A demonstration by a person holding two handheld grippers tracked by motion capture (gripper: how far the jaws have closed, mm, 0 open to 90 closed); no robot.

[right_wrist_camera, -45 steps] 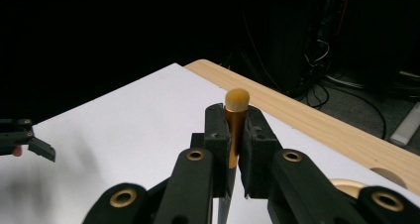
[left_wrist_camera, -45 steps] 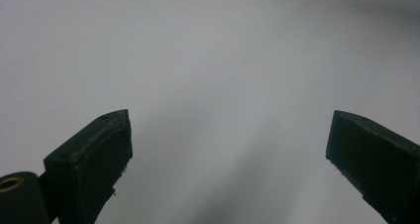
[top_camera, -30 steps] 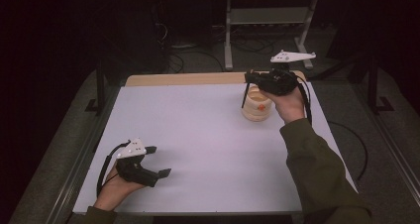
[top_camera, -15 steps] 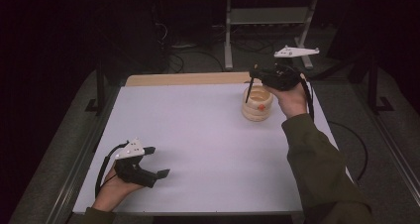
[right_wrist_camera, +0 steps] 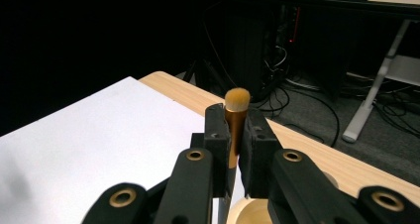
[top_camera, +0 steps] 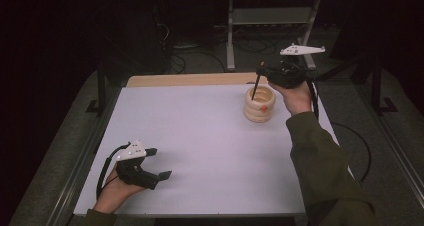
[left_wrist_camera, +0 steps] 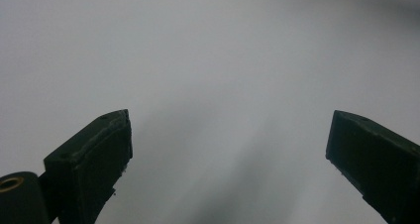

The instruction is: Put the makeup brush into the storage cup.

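A cream ribbed cup [top_camera: 259, 111] stands at the table's far right, with a small orange thing [top_camera: 263, 108] inside it. My right gripper [top_camera: 261, 76] hangs above the cup's rim, shut on a brush [top_camera: 255, 88] whose thin black handle slants down into the cup. In the right gripper view the brush's gold ferrule and tan bristle tip [right_wrist_camera: 236, 101] stick up between the right gripper [right_wrist_camera: 236, 132] pads, and the cup's rim [right_wrist_camera: 247, 211] shows below. My left gripper [top_camera: 159, 163] rests on the white table near the front left, its jaws wide apart; the left gripper [left_wrist_camera: 228, 149] holds nothing.
The white table cover [top_camera: 200, 136] leaves a wooden strip [top_camera: 190, 79] bare along the far edge. Beyond that edge are a metal stand [top_camera: 231, 41] and cables [top_camera: 185, 61] on a dark floor. A person's sleeve [top_camera: 320, 161] runs along the right side.
My right gripper has risen and drifted slightly away from me above the cup, drawing the brush upward. The left gripper has stayed put.
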